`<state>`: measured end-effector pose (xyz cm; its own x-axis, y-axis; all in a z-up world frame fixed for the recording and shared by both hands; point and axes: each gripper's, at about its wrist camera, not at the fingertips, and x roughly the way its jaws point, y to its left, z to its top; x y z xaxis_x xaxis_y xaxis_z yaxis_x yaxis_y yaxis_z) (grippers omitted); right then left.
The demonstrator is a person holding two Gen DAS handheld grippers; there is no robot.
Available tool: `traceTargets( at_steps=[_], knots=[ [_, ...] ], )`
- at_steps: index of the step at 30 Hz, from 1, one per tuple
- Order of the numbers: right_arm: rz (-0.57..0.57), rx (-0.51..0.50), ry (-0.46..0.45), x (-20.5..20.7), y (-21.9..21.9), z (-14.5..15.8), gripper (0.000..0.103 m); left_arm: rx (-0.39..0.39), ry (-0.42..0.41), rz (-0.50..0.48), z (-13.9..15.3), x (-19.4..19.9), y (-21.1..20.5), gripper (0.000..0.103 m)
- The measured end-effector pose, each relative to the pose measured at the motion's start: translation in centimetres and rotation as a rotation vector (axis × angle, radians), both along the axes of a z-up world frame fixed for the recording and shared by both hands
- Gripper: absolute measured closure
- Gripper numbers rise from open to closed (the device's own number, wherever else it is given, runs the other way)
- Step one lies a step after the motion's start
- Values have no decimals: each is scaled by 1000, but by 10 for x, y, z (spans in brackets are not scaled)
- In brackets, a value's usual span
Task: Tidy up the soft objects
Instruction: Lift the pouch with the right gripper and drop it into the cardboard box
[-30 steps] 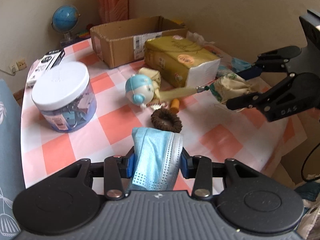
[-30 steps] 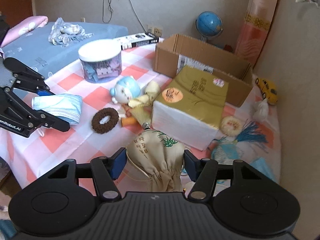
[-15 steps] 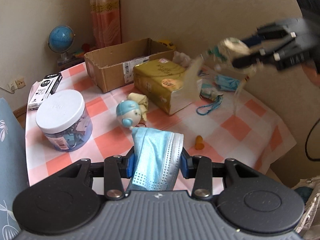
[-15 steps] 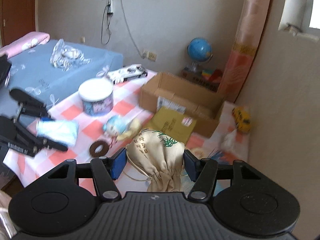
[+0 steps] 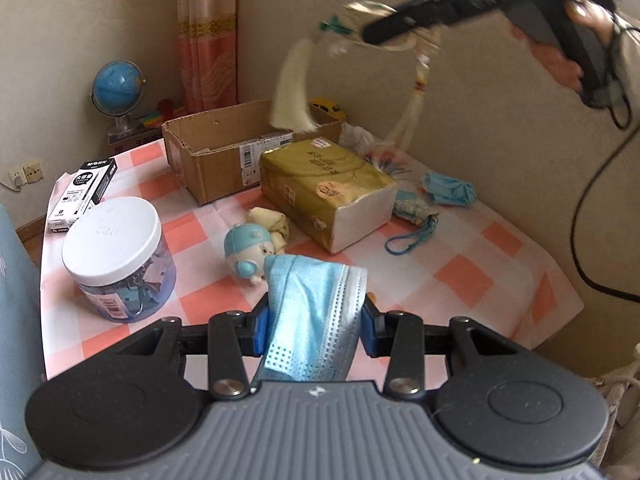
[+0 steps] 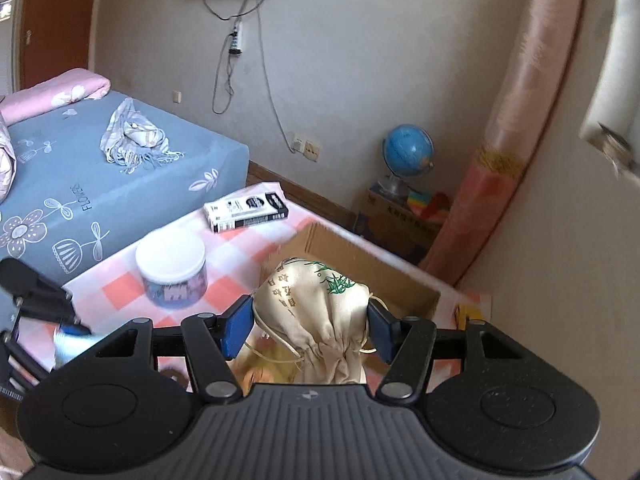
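Observation:
My left gripper [image 5: 314, 322] is shut on a folded blue face mask [image 5: 316, 312], held low over the near side of the checked table [image 5: 472, 276]. My right gripper [image 6: 310, 322] is shut on a beige drawstring pouch [image 6: 316, 312] with green leaves printed on it. In the left wrist view that pouch [image 5: 360, 10] hangs blurred, high above the open cardboard box [image 5: 224, 160], its cream tassel [image 5: 290, 92] dangling over the box. On the table lie a blue-headed doll [image 5: 250, 250], a second blue mask [image 5: 448, 188] and a small blue knitted pouch [image 5: 414, 210].
A yellow tissue pack [image 5: 328, 184] lies in front of the box. A white-lidded jar [image 5: 116, 256] and a black-and-white carton [image 5: 82, 192] are at the left. A globe [image 5: 118, 90] stands behind. A wall runs along the right; a bed [image 6: 80, 184] is at the left.
My right gripper has risen with the beige pouch from table height to well above the cardboard box. The left gripper with the blue mask has tilted, and the brown hair tie is out of view.

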<state>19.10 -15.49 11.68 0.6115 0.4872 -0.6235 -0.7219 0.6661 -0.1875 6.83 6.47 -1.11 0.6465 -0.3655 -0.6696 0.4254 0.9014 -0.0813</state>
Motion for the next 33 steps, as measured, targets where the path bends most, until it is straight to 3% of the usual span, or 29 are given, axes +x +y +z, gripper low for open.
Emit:
traceTargets(
  at_steps=[7,15,22,29,32,33],
  knots=[
    [70,-4,-29,59,34,18,38,-37,-15,39,1,14,8,62],
    [117,13,-22,125,58,17,38,-57,-5,85,-4,38,15,62],
    [126,9,54,163,68,-21,38,-51,12,97,-9,53,16,62],
    [99,-79,131,179,72,-70,37,-41,25,98,-12,56,16,62],
    [61,-127,153,187,69,-85,24,-43,37,100,-13,58,16,62],
    [39,-133,149,188,67,-89,13,-43,37,98,-13,58,16,62]
  ],
)
